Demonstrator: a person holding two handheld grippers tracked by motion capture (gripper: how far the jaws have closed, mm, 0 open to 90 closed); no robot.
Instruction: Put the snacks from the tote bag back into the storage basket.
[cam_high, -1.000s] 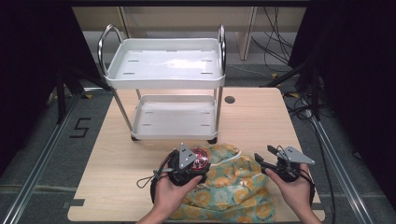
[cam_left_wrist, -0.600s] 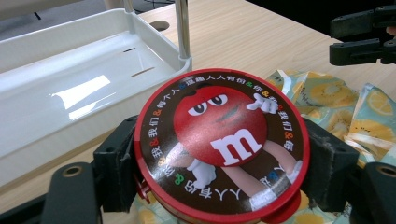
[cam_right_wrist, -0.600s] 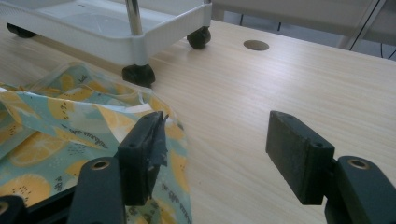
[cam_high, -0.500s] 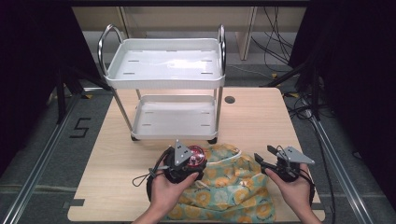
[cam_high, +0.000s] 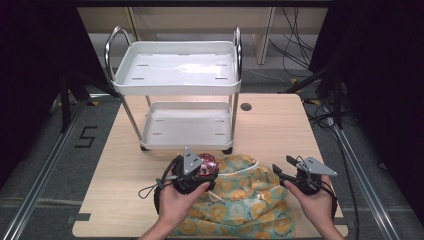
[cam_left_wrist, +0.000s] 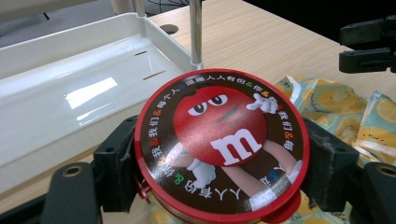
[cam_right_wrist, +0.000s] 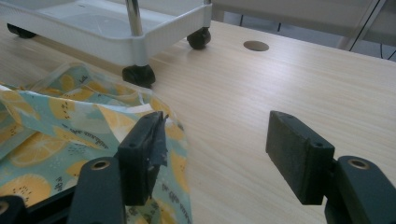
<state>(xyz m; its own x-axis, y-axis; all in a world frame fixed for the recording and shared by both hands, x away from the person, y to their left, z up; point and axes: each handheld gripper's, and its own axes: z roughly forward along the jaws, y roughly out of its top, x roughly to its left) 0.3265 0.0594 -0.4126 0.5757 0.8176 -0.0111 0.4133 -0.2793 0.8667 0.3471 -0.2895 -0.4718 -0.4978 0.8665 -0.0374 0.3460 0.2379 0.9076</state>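
A round red tin (cam_left_wrist: 222, 144) with a cartoon candy figure on its lid is clamped by its rim between my left gripper's pads (cam_left_wrist: 114, 168). In the high view that left gripper (cam_high: 204, 167) holds the tin (cam_high: 207, 163) just above the far left edge of a lemon-print fabric bag (cam_high: 245, 200). The bag lies on the table's near side. My right gripper (cam_high: 283, 165) hovers at the bag's right edge. Its jaws stand open with nothing between them (cam_right_wrist: 219, 154), and the bag's hem (cam_right_wrist: 56, 126) lies under the left jaw.
A white two-shelf cart (cam_high: 175, 89) on castors stands on the wooden table (cam_high: 280, 125) just beyond the bag. Its lower shelf (cam_left_wrist: 70, 93) is close in front of the tin. One castor (cam_right_wrist: 137, 74) is near the bag. A cable hole (cam_high: 245, 106) sits behind the cart's right.
My left gripper with the tin has shifted slightly left and towards the cart. The right gripper has stayed where it was, still open.
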